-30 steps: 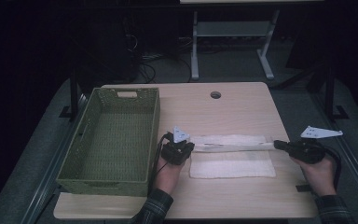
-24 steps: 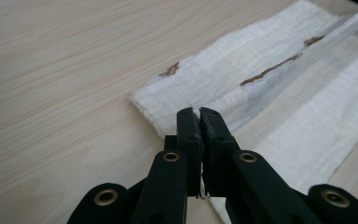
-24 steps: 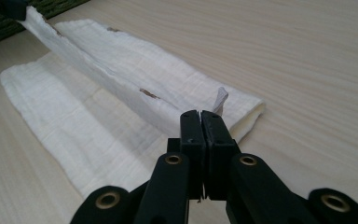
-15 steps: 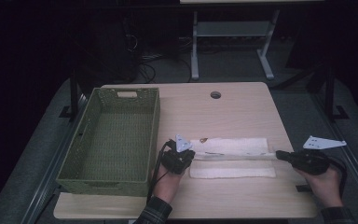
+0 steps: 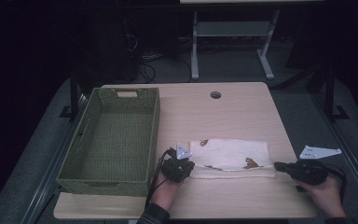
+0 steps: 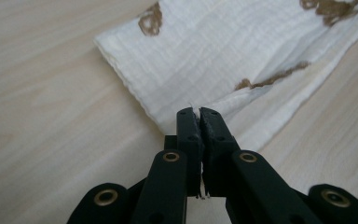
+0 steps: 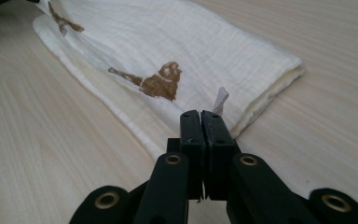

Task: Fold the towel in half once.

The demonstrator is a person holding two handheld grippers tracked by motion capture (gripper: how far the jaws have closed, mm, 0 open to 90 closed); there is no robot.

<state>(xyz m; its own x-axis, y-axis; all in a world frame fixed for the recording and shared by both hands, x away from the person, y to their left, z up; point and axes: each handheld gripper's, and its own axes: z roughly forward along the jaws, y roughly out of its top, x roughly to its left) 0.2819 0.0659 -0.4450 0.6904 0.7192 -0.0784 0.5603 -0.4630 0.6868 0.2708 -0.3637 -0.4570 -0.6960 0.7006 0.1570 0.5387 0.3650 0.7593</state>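
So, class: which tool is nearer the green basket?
Left. The left tool sits just beside the basket, pinching the cloth; the right tool holds the cloth's far end.

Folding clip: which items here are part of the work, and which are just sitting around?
In the job:
cloth, white with brown prints, folded on the table
left gripper, shut on the cloth's left near corner
right gripper, shut at its right near corner

Lying about:
green basket, left of the cloth
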